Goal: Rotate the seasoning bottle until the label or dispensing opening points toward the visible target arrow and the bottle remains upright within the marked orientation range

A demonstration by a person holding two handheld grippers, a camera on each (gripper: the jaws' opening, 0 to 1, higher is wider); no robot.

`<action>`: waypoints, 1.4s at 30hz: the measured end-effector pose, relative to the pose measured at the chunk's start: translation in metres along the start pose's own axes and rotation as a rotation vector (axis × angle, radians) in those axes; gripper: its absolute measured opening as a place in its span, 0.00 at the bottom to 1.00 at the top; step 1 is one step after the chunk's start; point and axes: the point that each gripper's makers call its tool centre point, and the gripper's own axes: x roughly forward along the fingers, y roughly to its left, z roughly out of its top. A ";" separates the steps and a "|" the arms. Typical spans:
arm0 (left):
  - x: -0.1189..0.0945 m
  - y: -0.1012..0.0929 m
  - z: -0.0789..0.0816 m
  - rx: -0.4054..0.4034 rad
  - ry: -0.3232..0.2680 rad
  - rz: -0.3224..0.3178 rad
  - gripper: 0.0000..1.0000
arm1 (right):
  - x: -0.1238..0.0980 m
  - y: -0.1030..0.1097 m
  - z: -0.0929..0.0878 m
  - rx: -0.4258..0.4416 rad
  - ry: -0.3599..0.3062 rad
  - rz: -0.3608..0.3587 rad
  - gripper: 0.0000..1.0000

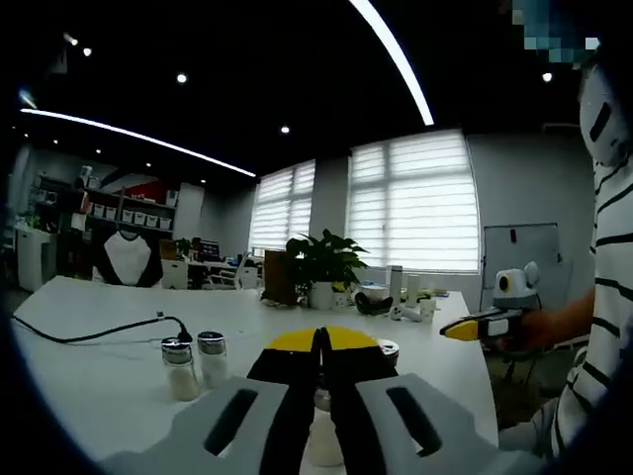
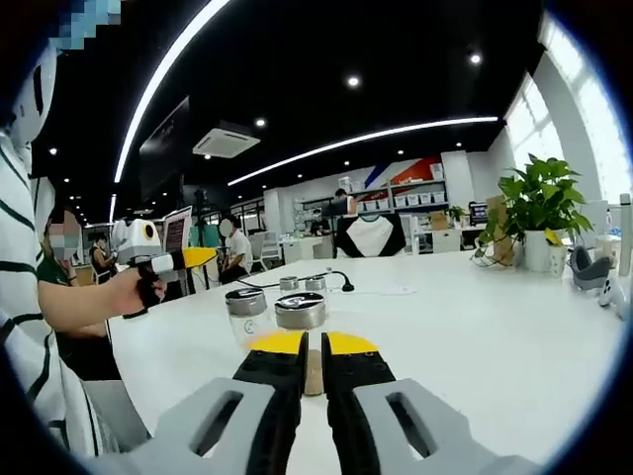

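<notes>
Two glass seasoning bottles [image 1: 179, 368] [image 1: 212, 356] with metal lids and white contents stand upright on the white table [image 1: 89, 376], left of my left gripper [image 1: 321, 338]. Its yellow-tipped jaws are shut with nothing between them. Another bottle lid [image 1: 388, 348] peeks out just behind the jaws. In the right gripper view two bottles [image 2: 245, 312] [image 2: 300, 312] stand close ahead of my right gripper [image 2: 312, 343], whose jaws are shut and hold nothing. Two more bottles [image 2: 289, 283] [image 2: 315, 283] stand farther back. A hand holds the left gripper [image 2: 178, 260] in the air at the left.
A black cable [image 1: 99, 332] lies across the table beside the far bottles. A potted plant [image 1: 321, 267] and small items stand at the table's far end. A person in a striped shirt [image 1: 603, 327] holds the right gripper [image 1: 473, 327]. Shelves and other people fill the room behind.
</notes>
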 end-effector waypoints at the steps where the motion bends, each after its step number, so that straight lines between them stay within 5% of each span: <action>1: 0.000 -0.001 0.000 -0.001 0.003 -0.007 0.03 | 0.001 0.001 -0.001 0.005 0.001 0.001 0.06; 8: 0.007 -0.013 -0.014 -0.017 0.048 -0.036 0.09 | 0.003 -0.005 0.001 0.040 -0.007 -0.005 0.04; 22: 0.029 -0.010 -0.061 -0.071 0.130 -0.027 0.57 | -0.007 -0.018 -0.010 0.102 0.016 -0.030 0.01; 31: 0.043 -0.012 -0.065 -0.075 0.156 -0.099 0.50 | -0.006 -0.020 -0.012 0.122 0.016 -0.034 0.01; 34: 0.044 -0.023 -0.072 -0.057 0.215 -0.185 0.44 | -0.007 -0.021 -0.011 0.126 0.011 -0.040 0.01; 42: 0.043 -0.017 -0.071 -0.040 0.221 -0.153 0.41 | -0.012 -0.027 -0.012 0.138 0.004 -0.065 0.01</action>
